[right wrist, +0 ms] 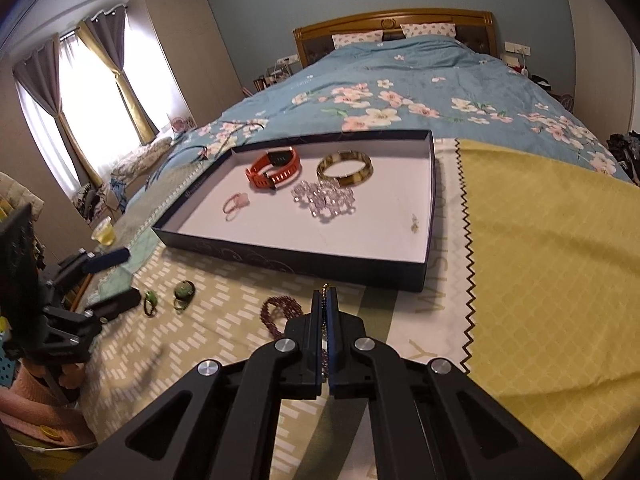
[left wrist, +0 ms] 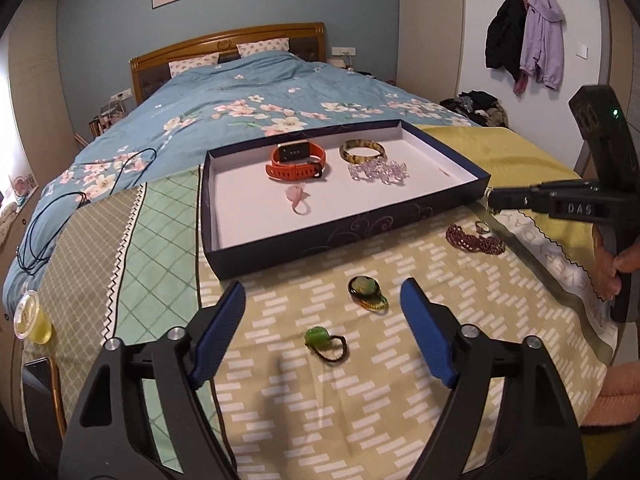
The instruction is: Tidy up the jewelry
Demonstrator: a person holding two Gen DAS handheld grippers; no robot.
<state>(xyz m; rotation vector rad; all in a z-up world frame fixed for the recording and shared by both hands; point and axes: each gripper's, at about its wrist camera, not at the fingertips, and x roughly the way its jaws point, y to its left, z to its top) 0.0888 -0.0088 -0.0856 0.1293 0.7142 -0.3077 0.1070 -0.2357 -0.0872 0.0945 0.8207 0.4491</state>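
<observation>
Two grippers work over a bed covered with patterned cloths. Letters "DAS" show on the side of the right gripper point(left wrist: 494, 200) in the left wrist view. Big pale letters run along the cloth point(right wrist: 520, 240) beside the box, but only parts can be read.

The dark blue box point(right wrist: 288, 258) sits open on the bed, white inside. In it lie an orange watch point(right wrist: 274, 170), a brown and yellow bangle point(right wrist: 345, 168), a clear bead bracelet point(right wrist: 325, 200), a small pink ring piece point(right wrist: 236, 202) and a tiny bit near the right wall that is too small to tell.

Outside the box, on the cloth, lie a dark red bead bracelet point(left wrist: 474, 241), a small ring point(left wrist: 482, 227), a green and amber piece point(left wrist: 366, 294) and a green hair tie point(left wrist: 324, 342).

The left gripper point(left wrist: 322, 292) has its jaws wide, with nothing between them, and the green and amber piece lies just ahead of them. The right gripper's jaws are closed tight on a thin gold chain point(right wrist: 328, 289), just in front of the box wall.

Only the right wrist view shows the window and curtains point(right wrist: 80, 92). Only the left wrist view shows coats on a wall hook point(left wrist: 524, 36) and a hand point(left wrist: 610, 268) on the right gripper's handle.
</observation>
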